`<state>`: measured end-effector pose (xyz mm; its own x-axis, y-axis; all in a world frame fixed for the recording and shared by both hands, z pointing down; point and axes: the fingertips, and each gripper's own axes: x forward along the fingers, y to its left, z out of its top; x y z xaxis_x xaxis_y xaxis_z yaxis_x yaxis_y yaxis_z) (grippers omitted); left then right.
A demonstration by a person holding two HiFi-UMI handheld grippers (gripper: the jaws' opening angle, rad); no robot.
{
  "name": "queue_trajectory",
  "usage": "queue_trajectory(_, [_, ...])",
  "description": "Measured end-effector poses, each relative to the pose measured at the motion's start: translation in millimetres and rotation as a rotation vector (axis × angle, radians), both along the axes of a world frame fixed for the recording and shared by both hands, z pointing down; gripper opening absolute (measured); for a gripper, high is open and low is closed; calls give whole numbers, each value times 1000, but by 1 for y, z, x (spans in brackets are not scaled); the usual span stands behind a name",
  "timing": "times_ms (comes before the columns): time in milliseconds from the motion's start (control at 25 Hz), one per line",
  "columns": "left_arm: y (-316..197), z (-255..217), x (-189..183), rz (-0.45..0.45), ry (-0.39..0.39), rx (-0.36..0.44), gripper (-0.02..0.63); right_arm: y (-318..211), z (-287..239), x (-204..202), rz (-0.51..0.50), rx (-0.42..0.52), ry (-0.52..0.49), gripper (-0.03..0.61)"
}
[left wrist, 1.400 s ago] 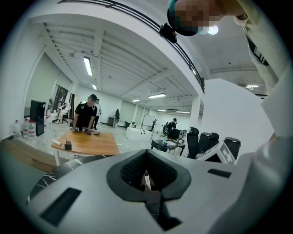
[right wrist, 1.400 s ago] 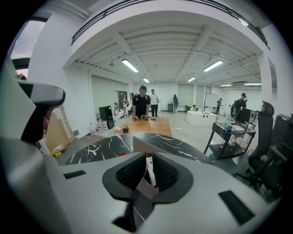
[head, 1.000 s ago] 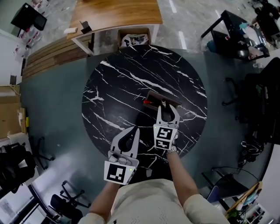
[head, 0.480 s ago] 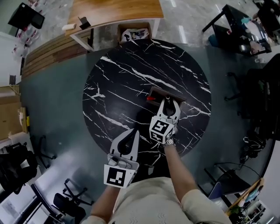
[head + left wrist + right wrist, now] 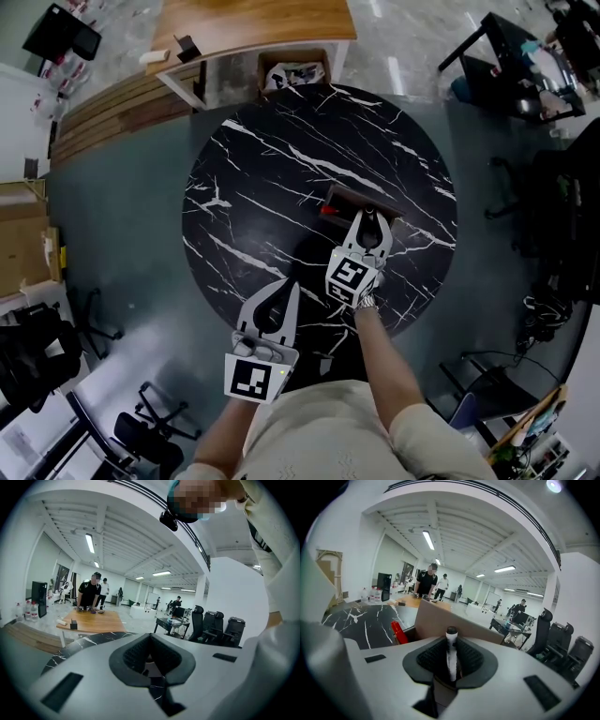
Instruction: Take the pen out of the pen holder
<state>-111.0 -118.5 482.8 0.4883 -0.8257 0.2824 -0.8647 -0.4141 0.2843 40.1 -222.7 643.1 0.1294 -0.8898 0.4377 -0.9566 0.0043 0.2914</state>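
While right claw (image 5: 451, 645) pinches slim white pen (image 5: 451, 660) | left claw (image 5: 150, 641) seemingly closed, empty

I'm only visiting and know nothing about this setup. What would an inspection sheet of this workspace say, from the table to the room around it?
Surface: round black marbled table.
Job's things: brown pen holder on the table; white pen upright at it; red item at its left end.
Clutter: nothing seen.
Grippers: right gripper shut on the white pen; left gripper shut, empty, at the table's near edge.
Cables: nothing seen on the table.
Surroundings: wooden desk, office chairs, people beyond.
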Motion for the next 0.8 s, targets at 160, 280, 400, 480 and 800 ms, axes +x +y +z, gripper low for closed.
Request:
queue_trajectory(160, [3, -4, 8, 14, 1, 17, 9, 5, -23, 6, -26, 40, -42, 83])
queue_trajectory(280, [4, -9, 18, 24, 9, 34, 9, 11, -44, 10, -47, 65, -75, 83])
queue_trajectory(400, [5, -18, 29, 28, 19, 58, 9, 22, -62, 13, -80, 83, -120, 83])
queue_trajectory(480, [8, -27, 37, 33, 25, 76, 9, 32, -76, 14, -101, 83, -146, 83])
queue_trajectory(800, [26, -66, 61, 37, 39, 166, 9, 78, -159, 24, -214, 129, -265, 83])
